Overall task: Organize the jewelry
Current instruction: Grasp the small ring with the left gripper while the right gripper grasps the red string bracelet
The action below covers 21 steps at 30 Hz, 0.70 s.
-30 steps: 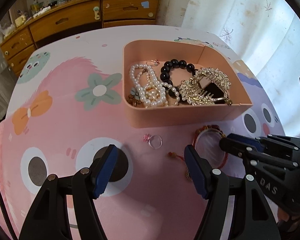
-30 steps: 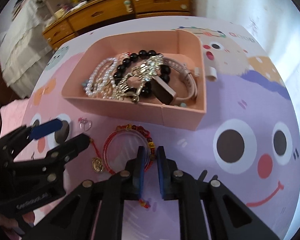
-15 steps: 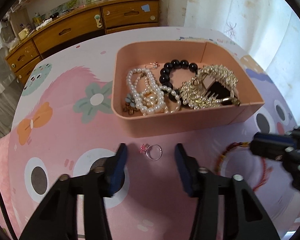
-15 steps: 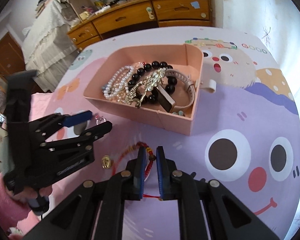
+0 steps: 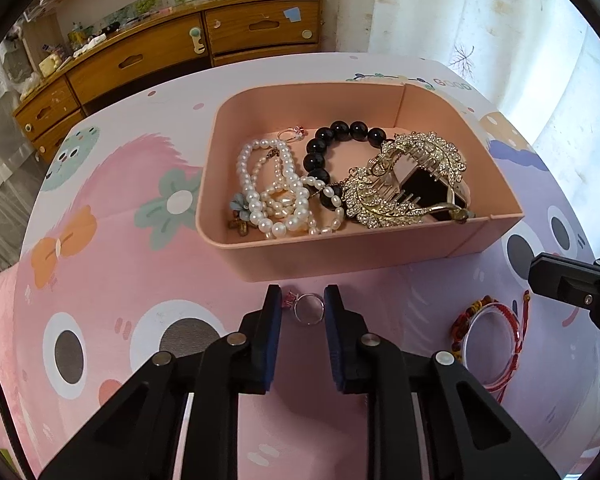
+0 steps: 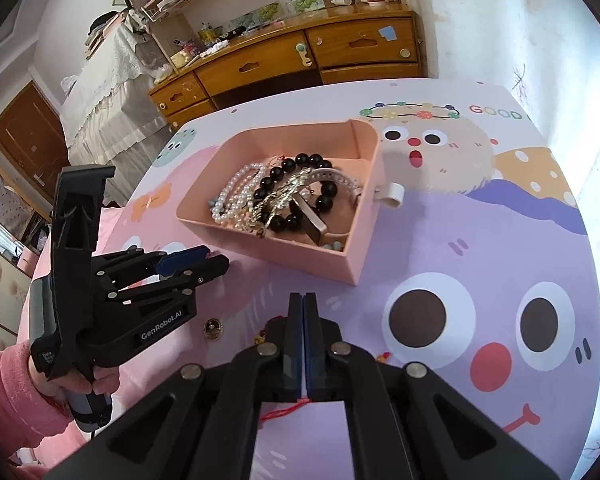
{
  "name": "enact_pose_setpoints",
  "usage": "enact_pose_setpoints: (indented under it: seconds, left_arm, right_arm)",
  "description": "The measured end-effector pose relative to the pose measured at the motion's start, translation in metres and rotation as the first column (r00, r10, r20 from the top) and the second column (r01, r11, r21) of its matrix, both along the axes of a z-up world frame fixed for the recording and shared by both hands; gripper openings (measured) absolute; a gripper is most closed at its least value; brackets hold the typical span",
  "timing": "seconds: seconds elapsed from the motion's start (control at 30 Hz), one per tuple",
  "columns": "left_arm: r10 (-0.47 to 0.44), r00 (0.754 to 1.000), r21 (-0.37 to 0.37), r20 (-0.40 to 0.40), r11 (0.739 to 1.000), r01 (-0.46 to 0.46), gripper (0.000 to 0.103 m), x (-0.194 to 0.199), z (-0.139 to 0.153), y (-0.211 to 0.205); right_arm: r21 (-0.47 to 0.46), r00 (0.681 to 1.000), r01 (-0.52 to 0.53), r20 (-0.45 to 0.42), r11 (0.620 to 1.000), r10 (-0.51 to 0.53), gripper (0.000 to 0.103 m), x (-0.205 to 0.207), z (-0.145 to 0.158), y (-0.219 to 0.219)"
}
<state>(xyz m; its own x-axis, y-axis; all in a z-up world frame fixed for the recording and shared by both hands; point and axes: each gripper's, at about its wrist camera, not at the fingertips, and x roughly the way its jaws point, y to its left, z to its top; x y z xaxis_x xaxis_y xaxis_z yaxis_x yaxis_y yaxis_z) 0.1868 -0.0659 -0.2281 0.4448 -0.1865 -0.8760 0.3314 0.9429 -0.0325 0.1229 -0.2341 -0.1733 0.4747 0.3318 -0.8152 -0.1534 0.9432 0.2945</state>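
A pink box (image 5: 380, 256) on the cartoon tablecloth holds pearl strands (image 5: 276, 196), a black bead bracelet (image 5: 332, 148), a gold hair clip (image 5: 404, 184) and a small ring. A silver ring with a pink stone (image 5: 306, 307) lies on the cloth in front of the box, between the fingers of my left gripper (image 5: 302, 308), which is narrowly open around it. My right gripper (image 6: 303, 312) is shut on a red string bracelet (image 5: 488, 344) and holds it up; a red thread (image 6: 284, 410) shows under its fingers. The box also shows in the right wrist view (image 6: 284, 200).
A white loop (image 6: 392, 194) lies beside the box's right wall. A small gold pendant (image 6: 213, 328) hangs near the left gripper (image 6: 216, 266). A wooden dresser (image 5: 172, 52) stands beyond the table's far edge, and a curtain (image 5: 500, 20) hangs at the right.
My left gripper moved right and forward to the ring and narrowed around it. My right gripper closed fully on the red bracelet and lifted back from the box.
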Motion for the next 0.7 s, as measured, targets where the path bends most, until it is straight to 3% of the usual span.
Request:
enact_pose_setpoints:
  seconds: [0.4, 0.57, 0.7]
  left_arm:
    - [-0.025, 1.000, 0.006, 0.014, 1.000, 0.025, 0.018, -0.006, 0.015, -0.004]
    - [-0.020, 0.999, 0.000, 0.038, 1.000, 0.020, 0.018, -0.008, 0.027, -0.002]
    - [-0.011, 0.999, -0.012, 0.048, 1.000, 0.012, 0.018, -0.009, 0.035, 0.002]
  right_arm:
    - [0.008, 0.991, 0.022, -0.135, 1.000, -0.020, 0.002, 0.002, -0.027, -0.017]
    - [0.038, 0.988, -0.002, -0.157, 0.999, 0.008, 0.012, 0.002, -0.031, -0.014]
    - [0.027, 0.984, -0.008, -0.176, 1.000, 0.013, 0.012, 0.003, -0.034, -0.009]
